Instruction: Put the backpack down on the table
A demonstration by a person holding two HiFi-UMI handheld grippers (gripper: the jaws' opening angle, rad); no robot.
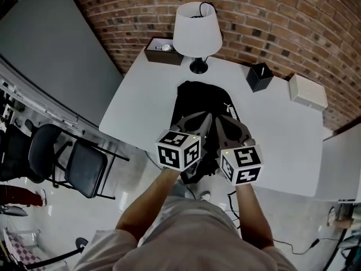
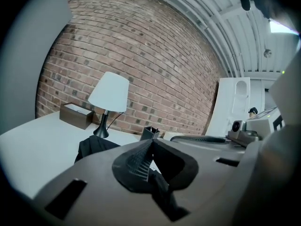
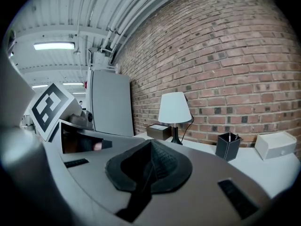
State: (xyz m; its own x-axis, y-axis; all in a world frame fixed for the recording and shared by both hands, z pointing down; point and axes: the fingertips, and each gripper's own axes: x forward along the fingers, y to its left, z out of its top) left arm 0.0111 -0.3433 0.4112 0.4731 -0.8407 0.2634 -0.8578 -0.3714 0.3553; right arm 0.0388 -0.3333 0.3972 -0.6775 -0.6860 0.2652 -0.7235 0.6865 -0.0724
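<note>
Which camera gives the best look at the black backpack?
The head view: it looks down on the backpack lying on the white table. The left gripper view catches only a dark part of it; the right gripper view shows none of it.

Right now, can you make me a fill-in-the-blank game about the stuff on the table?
1. The backpack lies on the table, and its colour is ____.
2. The lamp has a ____ shade.
3. The wall behind the lamp is built of ____.
Missing words: black, white, bricks.
</note>
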